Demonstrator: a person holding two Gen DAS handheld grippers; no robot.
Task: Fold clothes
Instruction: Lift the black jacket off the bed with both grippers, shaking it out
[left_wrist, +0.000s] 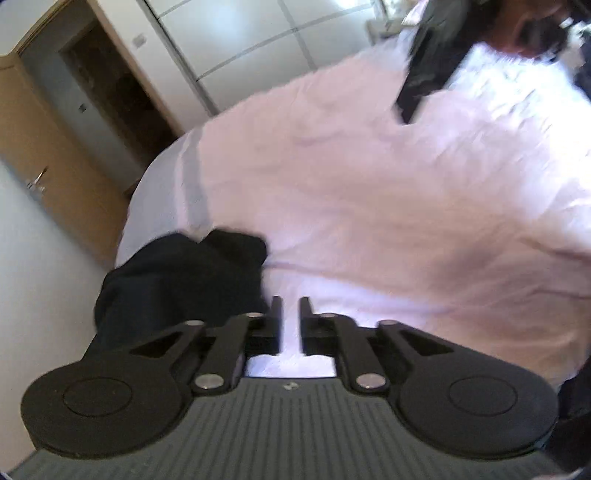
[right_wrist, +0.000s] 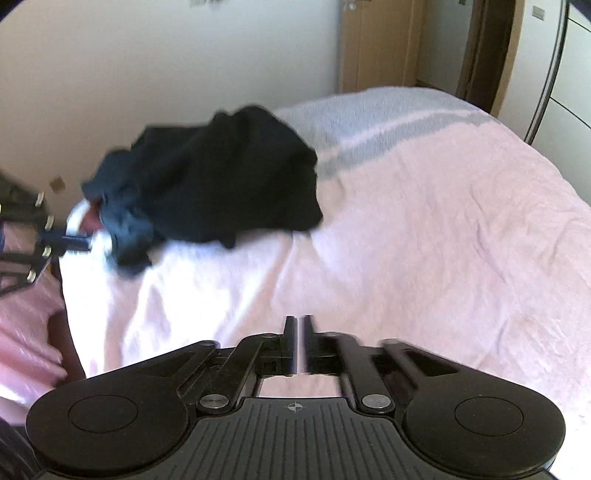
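A crumpled dark navy garment (right_wrist: 221, 177) lies in a heap on the pink bedspread (right_wrist: 424, 240) near the bed's corner. In the left wrist view it (left_wrist: 184, 280) sits just left of my left gripper (left_wrist: 290, 306), whose jaws stand a narrow gap apart with nothing between them. My right gripper (right_wrist: 300, 325) hovers over bare bedspread, well short of the garment, its jaws almost closed and empty. The left gripper also shows at the left edge of the right wrist view (right_wrist: 70, 240), beside the garment. Both views are motion-blurred.
The bed (left_wrist: 369, 203) fills most of both views, with a grey-striped blanket end (right_wrist: 369, 122) near the far edge. A wooden door (left_wrist: 48, 166) and white wardrobe (left_wrist: 240, 48) stand beyond. The person (left_wrist: 517, 33) holding the other gripper (left_wrist: 417, 88) is at the far side.
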